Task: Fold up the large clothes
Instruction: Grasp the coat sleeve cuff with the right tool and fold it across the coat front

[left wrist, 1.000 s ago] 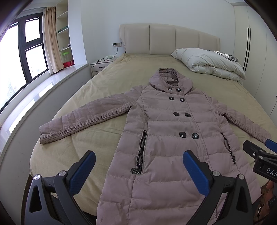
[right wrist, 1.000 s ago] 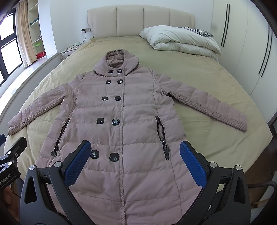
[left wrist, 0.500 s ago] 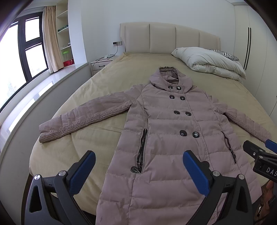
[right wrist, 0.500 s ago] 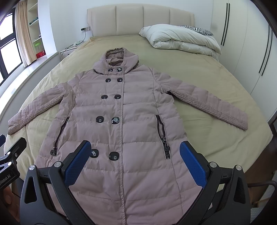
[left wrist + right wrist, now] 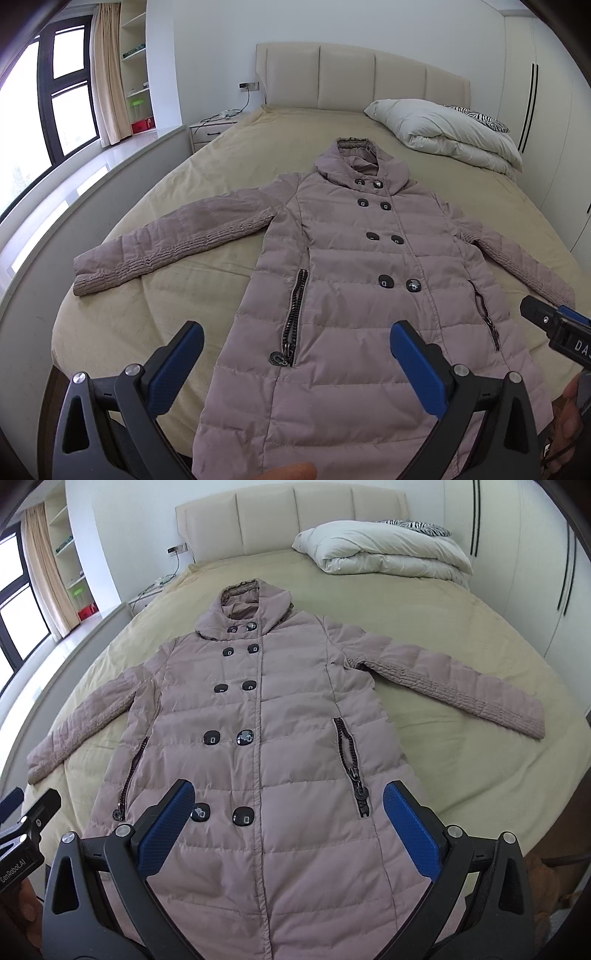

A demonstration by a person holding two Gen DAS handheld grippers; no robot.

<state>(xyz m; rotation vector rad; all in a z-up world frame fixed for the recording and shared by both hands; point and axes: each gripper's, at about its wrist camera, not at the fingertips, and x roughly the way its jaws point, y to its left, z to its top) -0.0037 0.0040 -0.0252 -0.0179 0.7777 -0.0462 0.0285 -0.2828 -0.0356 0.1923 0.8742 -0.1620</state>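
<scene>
A long mauve quilted coat (image 5: 354, 266) lies flat and face up on the bed, hood toward the headboard, both sleeves spread out; it also shows in the right wrist view (image 5: 280, 716). My left gripper (image 5: 295, 345) is open and empty above the coat's lower left part near the zip pocket. My right gripper (image 5: 288, 805) is open and empty above the coat's lower front near the bottom buttons. The right gripper's tip shows at the right edge of the left wrist view (image 5: 554, 325).
The bed (image 5: 229, 173) has a beige sheet and a padded headboard (image 5: 362, 77). A folded white duvet (image 5: 443, 136) lies at the far right of the bed. A nightstand (image 5: 210, 133), a low ledge and windows stand to the left, wardrobes to the right.
Both grippers have moved slightly forward over the coat's lower part. The coat has not moved.
</scene>
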